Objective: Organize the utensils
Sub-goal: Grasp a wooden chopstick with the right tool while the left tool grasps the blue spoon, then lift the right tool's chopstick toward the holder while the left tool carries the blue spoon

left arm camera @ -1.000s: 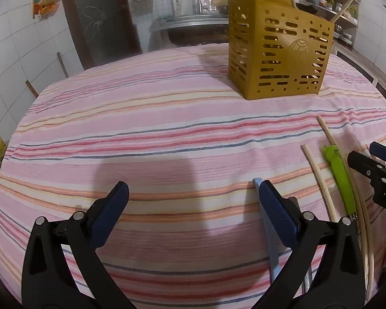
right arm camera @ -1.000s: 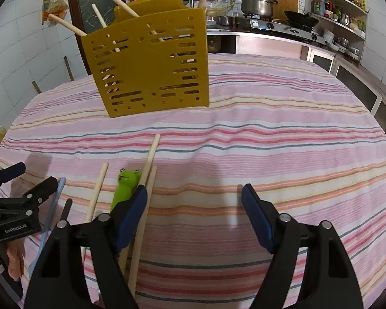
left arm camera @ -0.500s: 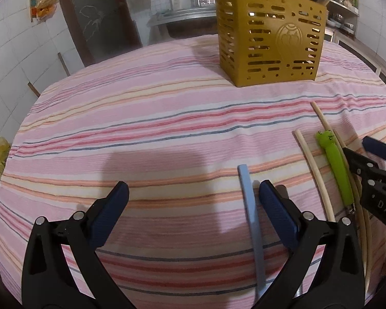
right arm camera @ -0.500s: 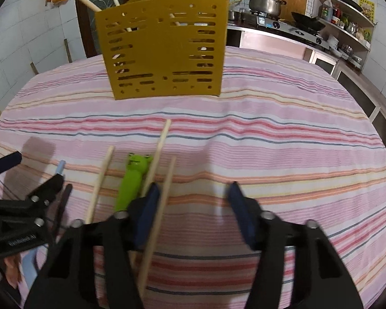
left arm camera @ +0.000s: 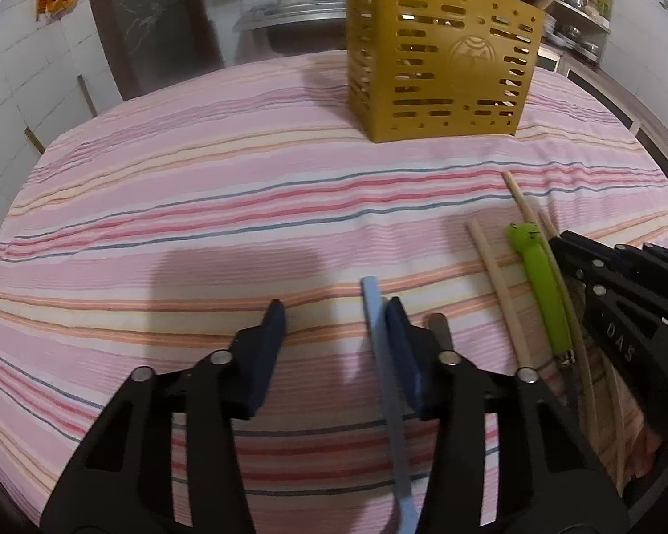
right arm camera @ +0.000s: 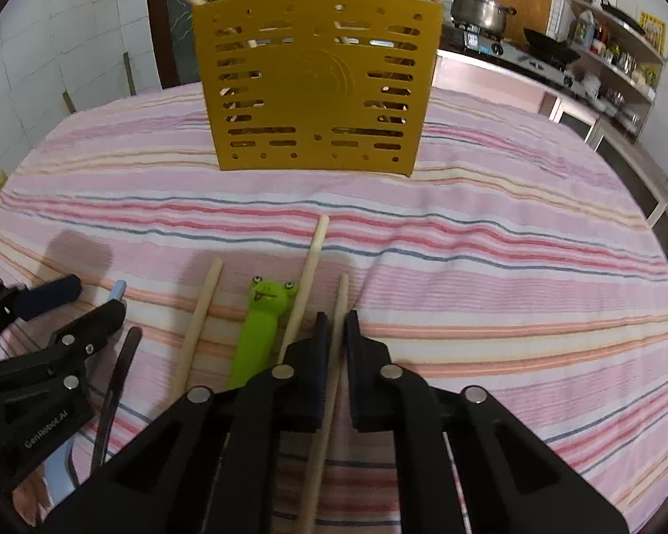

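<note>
Both tongs have narrowed: my right tongs clamp a chopstick; left tongs, still apart, straddle the blue handle, risking a one-sided nudge.

The left gripper carries "GenRobot.AI" in white on its body. The right gripper shows "DAS".
</note>
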{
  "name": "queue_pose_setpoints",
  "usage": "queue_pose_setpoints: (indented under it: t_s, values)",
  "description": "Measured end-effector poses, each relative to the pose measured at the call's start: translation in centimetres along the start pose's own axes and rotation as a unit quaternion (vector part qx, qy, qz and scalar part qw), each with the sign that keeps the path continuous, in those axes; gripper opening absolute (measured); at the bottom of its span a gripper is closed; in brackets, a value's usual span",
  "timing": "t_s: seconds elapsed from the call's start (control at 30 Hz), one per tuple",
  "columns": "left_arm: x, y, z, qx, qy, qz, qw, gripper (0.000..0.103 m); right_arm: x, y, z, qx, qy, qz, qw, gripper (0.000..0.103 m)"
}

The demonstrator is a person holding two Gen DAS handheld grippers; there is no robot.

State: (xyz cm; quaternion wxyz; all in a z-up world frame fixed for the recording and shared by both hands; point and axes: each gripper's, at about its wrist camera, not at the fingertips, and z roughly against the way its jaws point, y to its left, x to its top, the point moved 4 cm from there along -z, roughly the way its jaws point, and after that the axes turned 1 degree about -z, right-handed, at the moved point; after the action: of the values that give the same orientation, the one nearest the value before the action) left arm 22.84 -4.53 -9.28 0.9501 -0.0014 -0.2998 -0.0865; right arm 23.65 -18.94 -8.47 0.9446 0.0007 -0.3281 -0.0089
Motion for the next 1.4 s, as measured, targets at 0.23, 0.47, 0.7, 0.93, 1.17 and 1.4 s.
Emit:
queue_pose_setpoints:
  t_s: [0.23,0.47,0.7,0.93,1.17,1.4]
  values:
    - [1.2,-1.0,-0.8,-0.001,0.016,-0.015,0.9998,0.015,0.2,0.3,-0.2,-0.013,0.000,0.007,1.000,0.007]
    - [1.4,-0.6,-0.8,-0.011,0.014,-0.010,0.9998,0.009,0.2,-0.3,0.2,0.002,-0.009,-0.009,1.000,0.007]
    - [1.2,-0.5,-0.4,-0.011,0.002,-0.009,0.9999,0.007,0.2,-1.6,0.9,0.013,-0.026,-0.029,0.999,0.007]
    - [1.7,1.4,1.1,-0.001,-0.030,0.014,0.9994,0.007,0.8,-3.3,3.0,0.023,-0.073,-0.063,0.995,0.006]
    - [2.7,3.3,4.1,0.004,-0.080,0.039,0.9960,0.006,1.5,-4.3,5.6,0.041,-0.134,-0.083,0.987,0.006]
    - [3.3,4.5,7.3,0.004,-0.134,0.054,0.9894,0.006,2.0,-4.9,8.2,0.060,-0.194,-0.092,0.975,0.006]
